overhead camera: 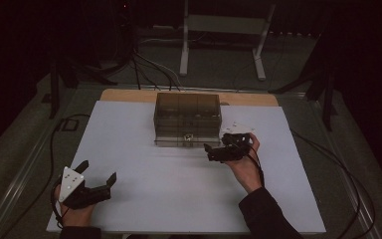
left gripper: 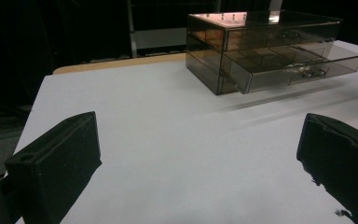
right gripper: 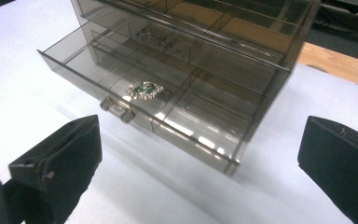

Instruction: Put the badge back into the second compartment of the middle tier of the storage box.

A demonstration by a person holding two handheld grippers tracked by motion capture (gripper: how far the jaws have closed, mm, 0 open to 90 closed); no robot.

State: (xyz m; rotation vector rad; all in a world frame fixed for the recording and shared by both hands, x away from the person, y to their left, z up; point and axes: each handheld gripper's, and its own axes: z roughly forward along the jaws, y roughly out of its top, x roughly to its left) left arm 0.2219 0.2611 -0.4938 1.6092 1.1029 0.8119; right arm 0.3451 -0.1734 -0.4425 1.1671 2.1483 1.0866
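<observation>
A smoky see-through drawer box (overhead camera: 187,118) stands at the far middle of the white board. Its lower drawer (right gripper: 135,100) is pulled out, and a small green and silver jewel (right gripper: 144,89) lies inside, behind the drawer's handle (right gripper: 116,110). My right gripper (overhead camera: 210,153) hovers open just right of the drawer front, jaws wide apart and holding nothing (right gripper: 200,130). Near the board's front left corner, my left gripper (overhead camera: 98,172) is open and empty. It faces the drawer box (left gripper: 261,46) from a distance.
The white board (overhead camera: 179,199) covers a wooden table whose far edge (overhead camera: 129,94) shows behind the box. Cables (overhead camera: 149,69) and a white-legged stand (overhead camera: 224,30) are on the floor beyond. A cable (overhead camera: 328,159) runs along the right side.
</observation>
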